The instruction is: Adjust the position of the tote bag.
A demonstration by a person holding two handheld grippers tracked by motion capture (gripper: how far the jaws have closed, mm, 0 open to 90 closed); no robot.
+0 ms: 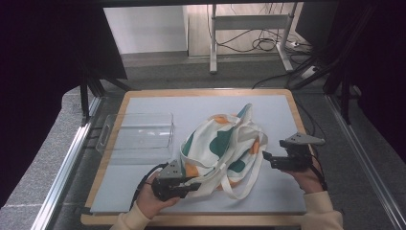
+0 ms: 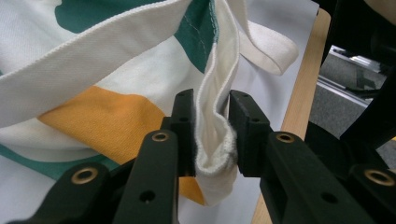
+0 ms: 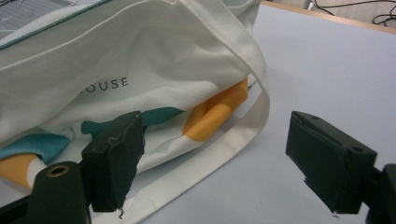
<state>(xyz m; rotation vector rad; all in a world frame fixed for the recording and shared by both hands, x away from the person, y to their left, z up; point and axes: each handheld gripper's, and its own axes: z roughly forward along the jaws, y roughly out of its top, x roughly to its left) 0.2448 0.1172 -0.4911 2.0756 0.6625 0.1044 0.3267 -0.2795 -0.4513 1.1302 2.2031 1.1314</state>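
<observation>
A white cloth tote bag point(image 1: 220, 143) with green and orange patches lies crumpled in the middle of the pale mat. My left gripper point(image 1: 194, 187) sits at the bag's near left corner, and in the left gripper view it point(image 2: 211, 135) is shut on a folded white edge of the bag point(image 2: 212, 116). My right gripper point(image 1: 265, 158) is at the bag's right side, held by a hand. In the right gripper view it point(image 3: 210, 163) stands open, with the bag's strap point(image 3: 215, 154) lying on the mat between the jaws and the bag body point(image 3: 116, 70) just beyond.
A clear plastic tray point(image 1: 139, 132) stands on the mat's left side. The mat point(image 1: 277, 110) lies on a wooden board point(image 1: 201, 92) with metal rails on both sides. Cables and a desk frame point(image 1: 249, 28) lie on the floor beyond.
</observation>
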